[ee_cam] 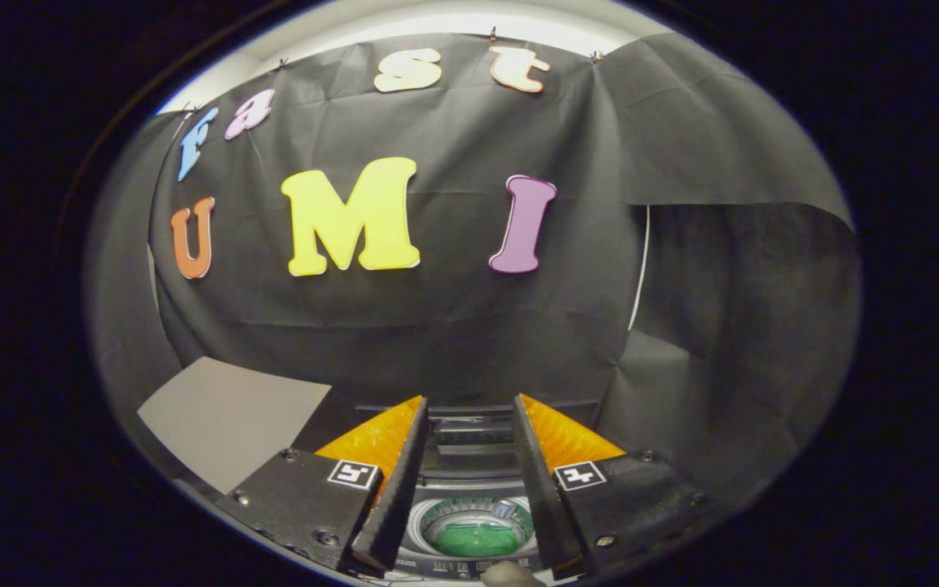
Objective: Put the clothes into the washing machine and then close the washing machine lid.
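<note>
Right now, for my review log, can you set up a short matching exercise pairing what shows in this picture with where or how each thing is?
Things:
1. gripper
2. washing machine
3. green cloth
4. grey panel

Places or states:
A. inside the round tub
B. open, nothing between the fingers
C. below and between the fingers, lid up
D. beside the machine, against the black wall

Pairs: 1-B, 2-C, 3-A, 4-D

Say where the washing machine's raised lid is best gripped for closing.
Probably the top edge of the lid, from the front: it stands upright behind the open drum, that edge free between the open jaws of the gripper.
</note>
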`<act>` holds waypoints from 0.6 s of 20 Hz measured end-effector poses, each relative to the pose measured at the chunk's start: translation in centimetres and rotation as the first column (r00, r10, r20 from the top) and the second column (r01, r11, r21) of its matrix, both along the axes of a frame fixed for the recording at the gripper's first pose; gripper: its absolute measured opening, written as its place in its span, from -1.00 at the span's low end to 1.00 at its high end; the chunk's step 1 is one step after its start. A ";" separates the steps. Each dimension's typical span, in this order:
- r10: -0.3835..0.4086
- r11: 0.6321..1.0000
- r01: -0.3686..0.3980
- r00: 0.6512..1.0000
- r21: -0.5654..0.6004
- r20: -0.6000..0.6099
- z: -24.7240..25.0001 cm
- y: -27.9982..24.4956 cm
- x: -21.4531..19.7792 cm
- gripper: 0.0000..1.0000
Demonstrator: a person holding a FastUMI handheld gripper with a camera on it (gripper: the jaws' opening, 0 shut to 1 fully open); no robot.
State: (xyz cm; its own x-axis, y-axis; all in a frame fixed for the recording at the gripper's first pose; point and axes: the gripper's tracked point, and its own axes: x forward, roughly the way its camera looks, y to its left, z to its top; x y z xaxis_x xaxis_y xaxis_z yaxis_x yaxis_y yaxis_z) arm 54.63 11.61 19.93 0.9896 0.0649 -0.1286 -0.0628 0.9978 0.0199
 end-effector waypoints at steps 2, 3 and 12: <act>0.012 1.000 -0.012 1.000 0.006 -0.013 0.1 0.3 2.4 0.30; 0.015 1.000 -0.015 1.000 0.009 -0.018 0.1 0.3 3.5 0.30; 0.015 1.000 -0.012 0.990 0.023 -0.140 -3.9 0.4 15.1 0.30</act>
State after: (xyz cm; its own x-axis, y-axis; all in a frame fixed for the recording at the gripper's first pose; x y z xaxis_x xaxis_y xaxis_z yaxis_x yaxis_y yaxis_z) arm 69.75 11.96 16.05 0.9608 0.0829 -0.2644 -0.0717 0.9961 0.0518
